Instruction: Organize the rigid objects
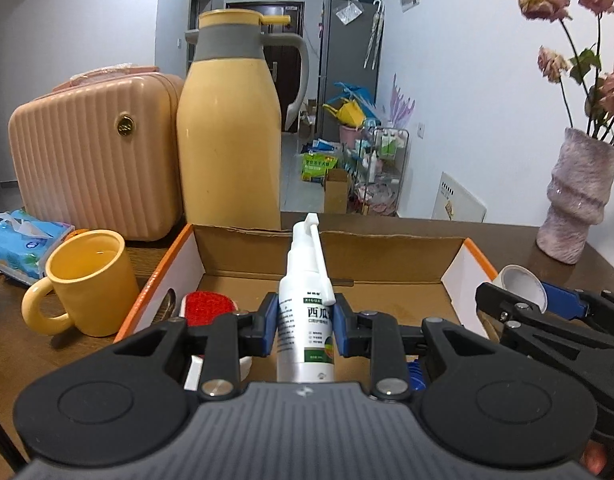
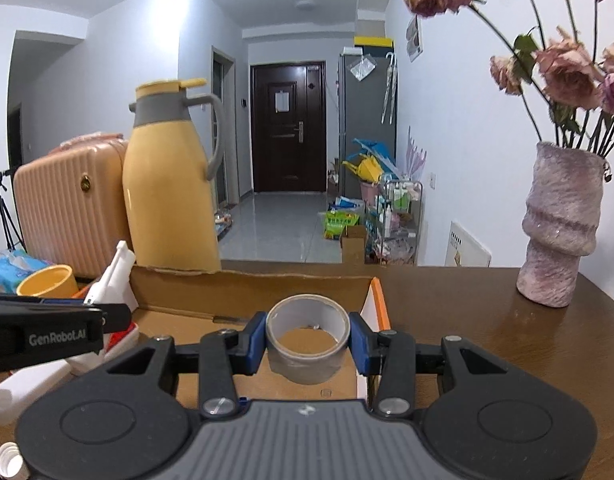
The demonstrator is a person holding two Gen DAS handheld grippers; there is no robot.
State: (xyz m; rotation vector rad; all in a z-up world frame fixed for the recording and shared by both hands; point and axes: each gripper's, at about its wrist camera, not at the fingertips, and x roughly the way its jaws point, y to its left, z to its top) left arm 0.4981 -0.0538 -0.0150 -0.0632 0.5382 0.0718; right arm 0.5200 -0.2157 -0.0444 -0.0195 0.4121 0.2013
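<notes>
Clamping spray bottle (image 1: 306, 320) in left fingers (image 1: 267, 330), tape roll (image 2: 307, 340) in right fingers (image 2: 357, 346).

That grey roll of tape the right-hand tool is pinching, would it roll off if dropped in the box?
Probably not. The grey tape roll is held with its open hole facing up, so it should land flat in the cardboard box. It looks stiff: the blue fingers squeeze it without visible denting.

thermos (image 1: 229, 120) | suitcase (image 1: 91, 152) | mug (image 1: 87, 284) | tissue pack (image 1: 19, 246) | vase (image 2: 559, 228)
</notes>
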